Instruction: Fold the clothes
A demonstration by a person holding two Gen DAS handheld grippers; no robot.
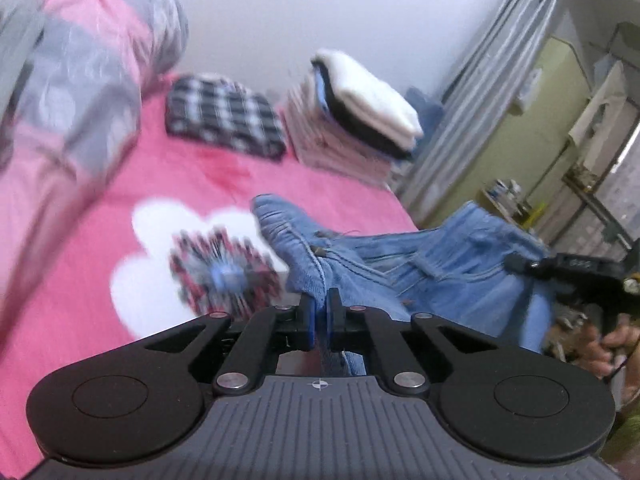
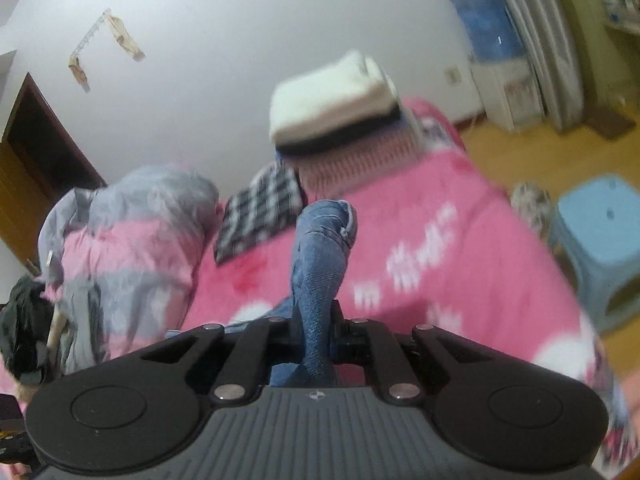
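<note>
Left wrist view: the left gripper (image 1: pixel 319 312) is seen clenched on a hem of the jeans (image 1: pixel 432 264), raised clear of the pink bed (image 1: pixel 200 184), apparently to spread them. Their length runs rightward to the right gripper (image 1: pixel 520 266).

Right wrist view: the fingers (image 2: pixel 338 320) are seen grasping bunched denim, which stands forward.

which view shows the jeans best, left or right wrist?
Left wrist. It shows the jeans spread between both tools, waistband area visible, with the left tool shut on one edge and the right tool on the other. Right wrist shows only a bunched denim fold in its tool.
</note>
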